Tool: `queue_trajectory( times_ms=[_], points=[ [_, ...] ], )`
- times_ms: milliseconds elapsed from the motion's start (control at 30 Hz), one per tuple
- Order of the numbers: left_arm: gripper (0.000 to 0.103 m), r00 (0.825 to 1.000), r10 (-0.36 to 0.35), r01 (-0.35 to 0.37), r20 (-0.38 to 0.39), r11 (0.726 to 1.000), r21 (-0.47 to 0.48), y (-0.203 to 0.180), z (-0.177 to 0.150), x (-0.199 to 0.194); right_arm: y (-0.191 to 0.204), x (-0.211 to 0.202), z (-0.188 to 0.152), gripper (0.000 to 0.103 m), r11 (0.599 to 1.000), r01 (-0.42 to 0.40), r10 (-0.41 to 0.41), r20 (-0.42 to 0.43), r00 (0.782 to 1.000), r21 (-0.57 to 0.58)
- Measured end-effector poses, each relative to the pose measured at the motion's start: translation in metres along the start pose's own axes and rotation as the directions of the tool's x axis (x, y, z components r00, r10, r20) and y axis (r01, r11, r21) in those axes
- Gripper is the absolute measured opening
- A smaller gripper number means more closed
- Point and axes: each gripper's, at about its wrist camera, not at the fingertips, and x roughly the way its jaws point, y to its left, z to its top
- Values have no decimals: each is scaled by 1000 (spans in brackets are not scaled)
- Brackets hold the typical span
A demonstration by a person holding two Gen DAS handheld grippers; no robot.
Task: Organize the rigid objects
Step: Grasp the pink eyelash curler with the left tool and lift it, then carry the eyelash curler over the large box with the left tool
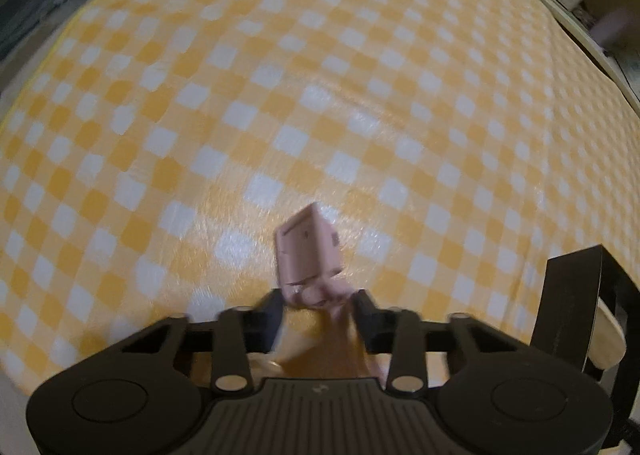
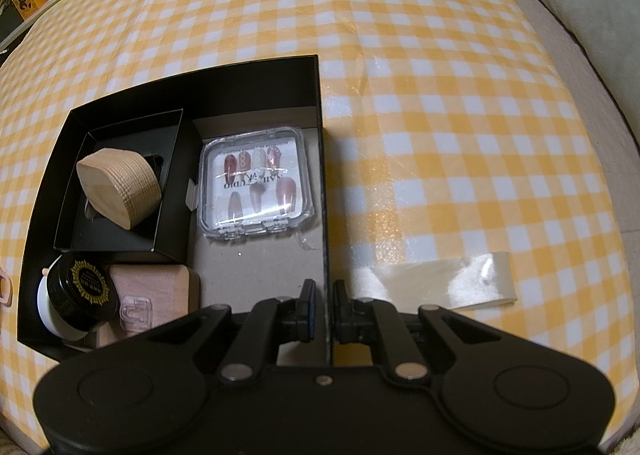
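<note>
Right wrist view: right gripper (image 2: pixel 323 309) nearly closed, its jaws pinching the right wall of the black box (image 2: pixel 325 191), one finger inside, one outside; likely a steadying hold so the box does not slide on the slick checked cloth (image 2: pixel 440 95) while items go in; the grip is on the wall, not on any item.

Box contents so far: wooden block (image 2: pixel 120 187) sitting in a small black tray (image 2: pixel 168 191) at upper left; clear nail case (image 2: pixel 258 185) flat on the grey floor in the right part; black jar (image 2: pixel 86 285) and pink wooden box (image 2: pixel 160 287) at lower left, jar touching the pink box; items packed to the left, so the floor near the gripper is free, probably room for the next piece; a strip of clear tape (image 2: pixel 444 283) lies on the cloth outside, just right of the box.

Left wrist view: left gripper (image 1: pixel 318 305) partly open, pointed steeply down over the cloth; a small pink block (image 1: pixel 308 255) sits between the fingertips, blurred; whether the pads actually press on it I cannot tell; it looks like a pick in progress, the block being the next thing for the box; the black box's corner shows at the right edge, near, so a short carry is my guess.

Risk: a small block gripped near its end could twist out.
</note>
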Motion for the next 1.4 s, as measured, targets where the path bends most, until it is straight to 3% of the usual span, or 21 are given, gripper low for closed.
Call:
queue_trajectory(
  times_ms=[33, 133, 300, 533, 867, 1000, 1167, 1400],
  points=[
    [21, 1000, -6, 6, 2, 1000, 8, -1, 1, -1, 0, 0, 0, 9, 1000, 0, 0, 0, 1000, 0],
    [8, 1000, -26, 26, 3, 999, 29, -4, 2, -1, 0, 1, 0, 9, 1000, -1, 1, 0, 1000, 1],
    [8, 998, -49, 45, 41, 996, 78, -16, 0, -5, 0, 0, 0, 9, 1000, 0, 0, 0, 1000, 1],
    [7, 985, -136, 121, 109, 984, 132, -30, -4, -27, 0, 0, 0, 9, 1000, 0, 0, 0, 1000, 0],
    [7, 932, -336, 313, 139, 936, 161, -44, -14, -59, 0, 1, -1, 9, 1000, 1, -1, -1, 1000, 0],
    [7, 896, -420, 393, 143, 901, 184, -55, -22, -71, 0, 1, 0, 9, 1000, 1, -1, 0, 1000, -1],
    [7, 859, -489, 424, 154, 847, 321, -87, -37, -86, 1, 1, 0, 9, 1000, 2, -2, -1, 1000, -2],
    [7, 824, -563, 447, 72, 722, 528, -158, -64, -83, 1, 1, -1, 10, 1000, 1, -1, 0, 1000, -2]
  ],
)
